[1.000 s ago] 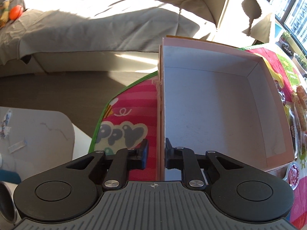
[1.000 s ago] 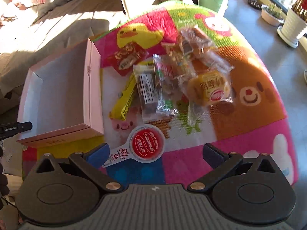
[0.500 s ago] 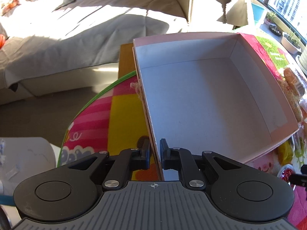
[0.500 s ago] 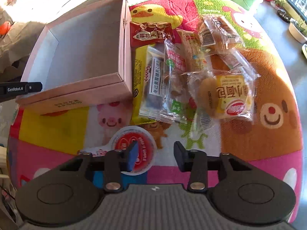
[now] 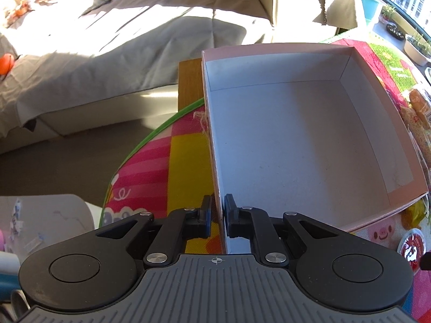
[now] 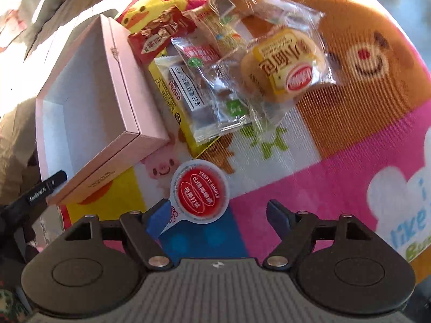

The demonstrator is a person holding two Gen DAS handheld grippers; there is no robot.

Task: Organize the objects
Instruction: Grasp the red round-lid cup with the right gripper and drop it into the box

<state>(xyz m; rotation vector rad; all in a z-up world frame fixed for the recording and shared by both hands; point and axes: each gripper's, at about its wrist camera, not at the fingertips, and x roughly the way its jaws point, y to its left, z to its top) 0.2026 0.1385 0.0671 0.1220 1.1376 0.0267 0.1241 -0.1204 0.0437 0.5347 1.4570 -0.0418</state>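
Your left gripper (image 5: 216, 216) pinches the near wall of the empty pink box (image 5: 296, 140) on the cartoon mat (image 6: 350, 167). Your right gripper (image 6: 216, 216), jaws just reopened, spreads empty above the round red-lidded cup (image 6: 200, 192) beside the snack packets (image 6: 242, 67).

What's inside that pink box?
Nothing shows: the pink box has a bare grey floor. Only the corner nearest the left gripper, which pinches its wall, is hidden. The snack packets lie outside.
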